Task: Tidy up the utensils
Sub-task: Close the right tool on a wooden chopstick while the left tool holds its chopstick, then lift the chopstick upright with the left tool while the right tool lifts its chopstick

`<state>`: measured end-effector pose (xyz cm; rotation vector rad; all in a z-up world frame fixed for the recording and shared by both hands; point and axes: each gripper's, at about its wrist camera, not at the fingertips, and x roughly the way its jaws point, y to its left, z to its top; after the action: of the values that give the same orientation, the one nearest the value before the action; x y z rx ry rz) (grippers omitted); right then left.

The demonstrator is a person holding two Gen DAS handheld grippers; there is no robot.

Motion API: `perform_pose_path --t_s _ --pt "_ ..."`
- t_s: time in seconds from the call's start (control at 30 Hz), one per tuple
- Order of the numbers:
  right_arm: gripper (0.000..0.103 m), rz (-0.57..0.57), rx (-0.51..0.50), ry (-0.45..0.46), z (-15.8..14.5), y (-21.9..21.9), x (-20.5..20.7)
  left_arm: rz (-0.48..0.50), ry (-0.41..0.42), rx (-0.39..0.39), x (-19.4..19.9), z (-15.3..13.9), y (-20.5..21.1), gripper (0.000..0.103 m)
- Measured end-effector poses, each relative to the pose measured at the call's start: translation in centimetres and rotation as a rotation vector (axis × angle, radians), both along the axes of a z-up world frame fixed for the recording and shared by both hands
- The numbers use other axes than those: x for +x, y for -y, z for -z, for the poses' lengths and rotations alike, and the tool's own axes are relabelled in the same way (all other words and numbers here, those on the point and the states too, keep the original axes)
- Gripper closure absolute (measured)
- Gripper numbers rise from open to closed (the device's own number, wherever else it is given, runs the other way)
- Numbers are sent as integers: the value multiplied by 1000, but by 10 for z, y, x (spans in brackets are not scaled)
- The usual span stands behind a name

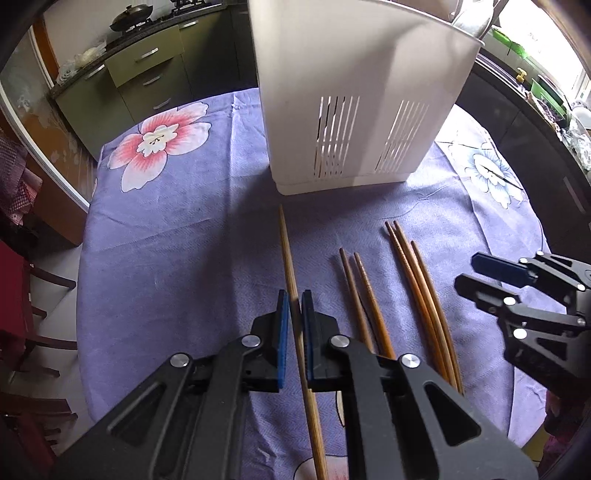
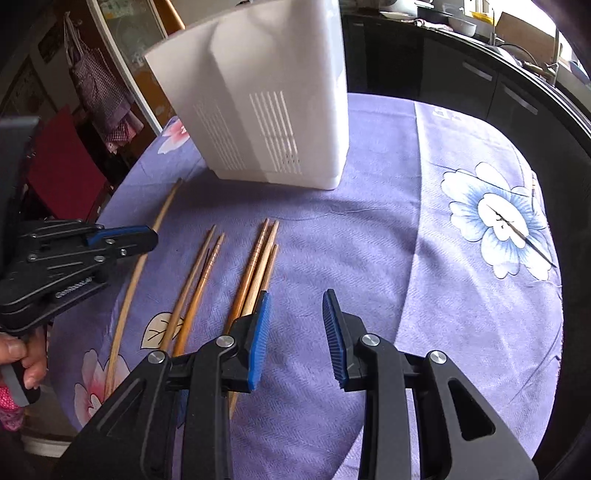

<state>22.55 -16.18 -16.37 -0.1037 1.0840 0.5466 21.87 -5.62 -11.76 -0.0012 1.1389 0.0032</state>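
Note:
A white slotted utensil holder [image 1: 351, 92] [image 2: 266, 110] stands at the far side of the purple flowered tablecloth [image 1: 184, 240] [image 2: 406, 221]. My left gripper [image 1: 294, 299] [image 2: 151, 238] is shut on a single long light chopstick [image 1: 286, 243] [image 2: 162, 218], whose tip points toward the holder. To its right a pair of darker chopsticks [image 1: 360, 291] [image 2: 203, 266] lies flat, and further right lie three more chopsticks [image 1: 417, 273] [image 2: 262, 251]. My right gripper [image 2: 295, 299] [image 1: 469, 272] is open just right of those three, over bare cloth, with nothing between its pads.
A metal utensil [image 1: 472, 18] sticks out of the holder's top. A hand [image 2: 29, 354] grips the left tool's handle. Wooden chairs [image 1: 40, 332] stand past the table's left edge. Dark kitchen cabinets [image 2: 480, 85] run behind the table.

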Motion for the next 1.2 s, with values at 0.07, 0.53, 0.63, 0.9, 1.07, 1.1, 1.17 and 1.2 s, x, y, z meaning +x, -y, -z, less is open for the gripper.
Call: perform_pose_path --t_s 0.07,0.53,0.63,0.9,1.07,1.1,1.17,1.2 --pt "75 -1 4 -18 4 -7 5 4 1 -5 -2 -2 -1 96" --pt "79 15 -138 0 10 -33 12 26 2 -33 -5 -4 -4 96" --pt "79 14 -121 -11 10 -32 11 24 5 -39 -5 -4 -7 96" --pt "80 -5 -167 -12 19 -49 7 29 12 -45 -8 -8 -10 96" --pt "94 -10 -173 -4 21 -53 7 31 16 -49 -10 -9 -10 96" --pt "94 -7 -166 -7 21 -50 7 32 17 -48 -10 -10 -10 96" --pt "96 -4 -158 -7 21 -49 6 32 18 -49 -11 -11 -11 96" --pt "97 -2 -147 -9 21 -48 7 32 19 -49 -11 -11 -11 96"
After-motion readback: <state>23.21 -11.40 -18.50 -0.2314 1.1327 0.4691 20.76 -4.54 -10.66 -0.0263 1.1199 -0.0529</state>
